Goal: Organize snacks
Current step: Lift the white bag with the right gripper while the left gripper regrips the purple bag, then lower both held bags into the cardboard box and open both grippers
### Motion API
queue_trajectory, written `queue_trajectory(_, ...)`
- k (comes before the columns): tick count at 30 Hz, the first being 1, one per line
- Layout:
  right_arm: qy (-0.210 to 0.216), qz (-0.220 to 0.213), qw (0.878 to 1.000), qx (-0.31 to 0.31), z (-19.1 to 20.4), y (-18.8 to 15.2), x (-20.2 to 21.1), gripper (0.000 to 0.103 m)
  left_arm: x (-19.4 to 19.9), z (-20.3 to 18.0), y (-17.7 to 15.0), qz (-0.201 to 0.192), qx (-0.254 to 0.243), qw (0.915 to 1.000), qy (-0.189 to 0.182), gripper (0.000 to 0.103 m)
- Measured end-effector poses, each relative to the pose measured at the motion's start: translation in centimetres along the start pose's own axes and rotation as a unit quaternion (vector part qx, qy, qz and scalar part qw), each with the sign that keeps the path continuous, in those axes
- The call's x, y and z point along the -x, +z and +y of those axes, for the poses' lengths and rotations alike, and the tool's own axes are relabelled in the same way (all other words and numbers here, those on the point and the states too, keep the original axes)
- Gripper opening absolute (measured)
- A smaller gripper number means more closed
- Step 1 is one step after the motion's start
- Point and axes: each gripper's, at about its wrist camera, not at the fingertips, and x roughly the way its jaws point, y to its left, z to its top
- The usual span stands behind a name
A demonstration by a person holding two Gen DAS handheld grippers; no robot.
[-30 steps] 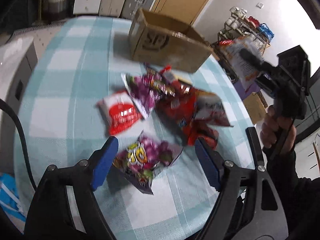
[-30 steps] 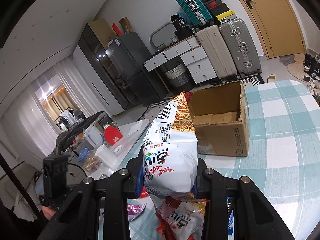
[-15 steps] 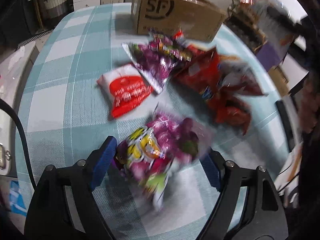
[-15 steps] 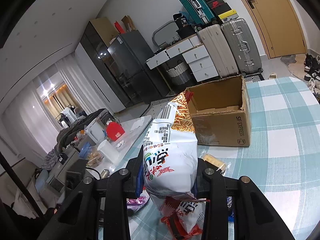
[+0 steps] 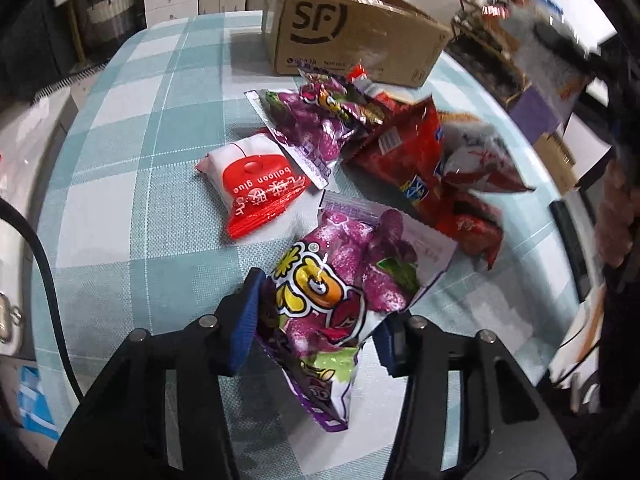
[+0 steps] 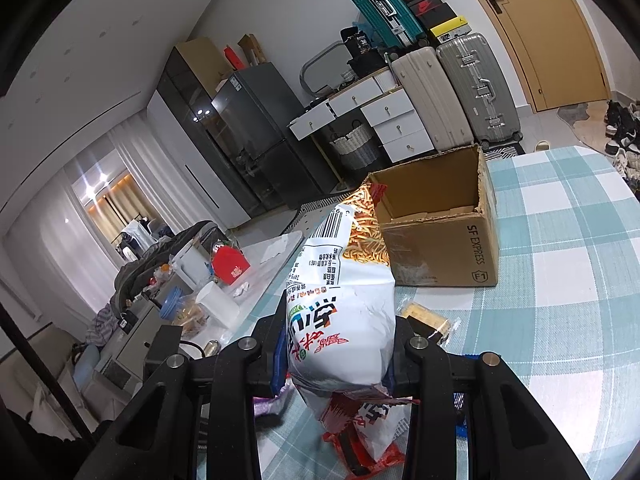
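**A:** Why is that big brown open-topped cardboard box sitting at the far side of the round table with the teal-and-white check cloth?

**B:** I read it as the place the snacks go. Its top is open and, in my right view, the inside shows only a folded flap of cardboard on the bottom, so I judge the sorting has barely begun

**A:** And the heap in front of it?

**B:** That is the loose stock: crinkly red foil bags, a second purple bag lying flat, and a small red-and-white packet printed "balloon glue" a little apart on the cloth. They lie where either tool can reach them

**A:** What is your right gripper doing?

**B:** It is clamped tight on a tall white puffy bag with orange sticks printed near its top. I hold it upright by its lower half, lifted off the table and facing the box, so it can travel over the rim

**A:** And the left?

**B:** My left gripper has just been closing, and its blue pads now pinch the near end of the shiny purple sweet bag with the yellow cartoon logo. The jaws are narrow, squeezing the crumpled foil from both sides. The far end of the bag seems to rest on the cloth, so I think the lift is not yet made

**A:** Any worry?

**B:** Slippery foil gripped near one end may sag or slide out
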Motion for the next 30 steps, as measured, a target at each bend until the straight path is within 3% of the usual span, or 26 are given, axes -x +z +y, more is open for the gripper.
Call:
queue_trajectory(6, -0.001, -0.001, 1.000, 0.002, -0.1, -0.1, 0.0, 0.035, 3.4, 0.0, 1.3, -0.042, 0.008, 0.9989, -0.017, 0.045)
queue_trajectory(11, 0.003, -0.010, 1.000, 0.013, 0.2, 0.5, 0.5, 0.035, 6.6, -0.7, 4.3, -0.076, 0.006, 0.9968, -0.024, 0.045)
queue_trajectory(20, 0.017, -0.020, 0.999, 0.029, 1.6, 4.9, 1.3, 0.035, 10.1, -2.4, 13.6, -0.124, -0.008, 0.9919, -0.027, 0.045)
queue_trajectory(25, 0.021, -0.017, 0.999, 0.036, 2.1, 8.2, 1.0, 0.035, 10.0, -4.7, 19.0, -0.136, -0.025, 0.9902, -0.019, 0.045)
queue_trajectory(28, 0.012, -0.017, 0.999, 0.044, 2.3, 10.2, 0.4, 0.035, 9.4, -5.9, 22.0, -0.158, -0.036, 0.9866, 0.015, 0.045)
queue_trajectory(30, 0.007, -0.017, 0.999, 0.050, 2.1, 11.5, -0.4, 0.035, 8.5, -6.2, 24.1, -0.161, -0.032, 0.9863, 0.010, 0.045)
